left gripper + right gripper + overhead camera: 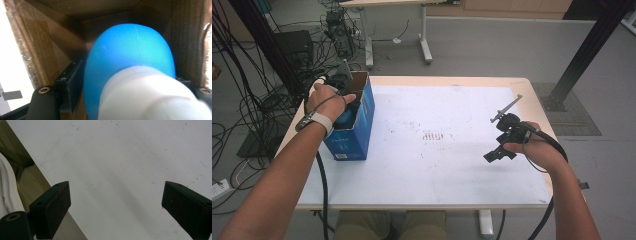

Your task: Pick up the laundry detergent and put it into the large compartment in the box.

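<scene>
left gripper (130, 82): clamped on blue-white bottle (130, 55), seemingly inside box (357, 125) | right gripper (116, 202): jaws wide, empty

**Clutter Ringing the Desk**

Black cables (242, 107) are trailing over the grey floor (492, 47) at the left. A second table's white legs (426, 40) are standing beyond the desk (437, 190), and a dark post (584, 55) is rising at right.

Even, bright light overall — the blue object (130, 65) is close and blurred.
</scene>
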`<action>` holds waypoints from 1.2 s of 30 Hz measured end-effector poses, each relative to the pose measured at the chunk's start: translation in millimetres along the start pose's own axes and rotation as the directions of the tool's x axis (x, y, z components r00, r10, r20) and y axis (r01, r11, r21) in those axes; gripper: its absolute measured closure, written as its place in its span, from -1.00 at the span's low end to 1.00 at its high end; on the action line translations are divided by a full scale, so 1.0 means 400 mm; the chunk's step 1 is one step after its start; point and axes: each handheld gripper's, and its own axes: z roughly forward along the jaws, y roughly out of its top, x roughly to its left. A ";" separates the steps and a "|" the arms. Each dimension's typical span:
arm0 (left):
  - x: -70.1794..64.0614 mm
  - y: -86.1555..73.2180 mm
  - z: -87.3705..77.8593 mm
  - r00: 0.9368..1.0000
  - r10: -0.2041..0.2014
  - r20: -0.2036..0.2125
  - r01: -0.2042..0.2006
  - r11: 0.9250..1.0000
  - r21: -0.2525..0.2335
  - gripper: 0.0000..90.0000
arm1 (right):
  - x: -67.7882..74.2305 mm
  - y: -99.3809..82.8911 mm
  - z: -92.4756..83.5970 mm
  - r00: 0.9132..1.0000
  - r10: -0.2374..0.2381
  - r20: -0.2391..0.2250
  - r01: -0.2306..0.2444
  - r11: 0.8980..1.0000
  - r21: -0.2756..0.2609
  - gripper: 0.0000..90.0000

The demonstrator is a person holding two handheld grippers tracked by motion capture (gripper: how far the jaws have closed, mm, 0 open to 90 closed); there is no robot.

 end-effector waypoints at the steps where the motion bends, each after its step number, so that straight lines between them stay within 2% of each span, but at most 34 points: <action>1: 0.000 0.001 -0.001 1.000 0.000 0.000 0.000 1.000 0.003 -0.35 | 0.002 0.001 -0.001 1.000 0.002 0.000 -0.002 1.000 0.000 -0.81; 4: 0.000 0.004 -0.008 1.000 0.006 -0.001 -0.006 1.000 0.012 -0.36 | 0.005 0.003 -0.002 1.000 0.002 0.001 -0.002 1.000 0.001 -0.81; 21: 0.005 -0.008 -0.042 1.000 0.015 0.011 -0.014 1.000 -0.007 -0.39 | 0.017 -0.005 -0.014 1.000 -0.001 0.009 0.001 1.000 -0.004 -0.81; 22: 0.002 -0.009 -0.045 1.000 0.012 0.004 -0.012 1.000 -0.009 -0.41 | 0.017 -0.004 -0.015 1.000 -0.005 0.011 0.005 1.000 -0.002 -0.81; 24: 0.008 -0.010 -0.048 1.000 0.011 0.018 -0.011 1.000 -0.009 -0.52 | 0.018 -0.004 -0.015 1.000 -0.005 0.010 0.005 1.000 -0.003 -0.81; 31: 0.003 -0.017 -0.061 1.000 0.012 0.010 -0.012 1.000 -0.020 -0.56 | 0.023 0.001 -0.015 1.000 -0.010 0.008 0.010 1.000 -0.005 -0.81; 36: -0.001 -0.018 -0.077 1.000 0.013 0.003 -0.013 1.000 -0.025 -0.71 | 0.026 0.001 -0.019 1.000 -0.013 0.012 0.013 1.000 -0.007 -0.81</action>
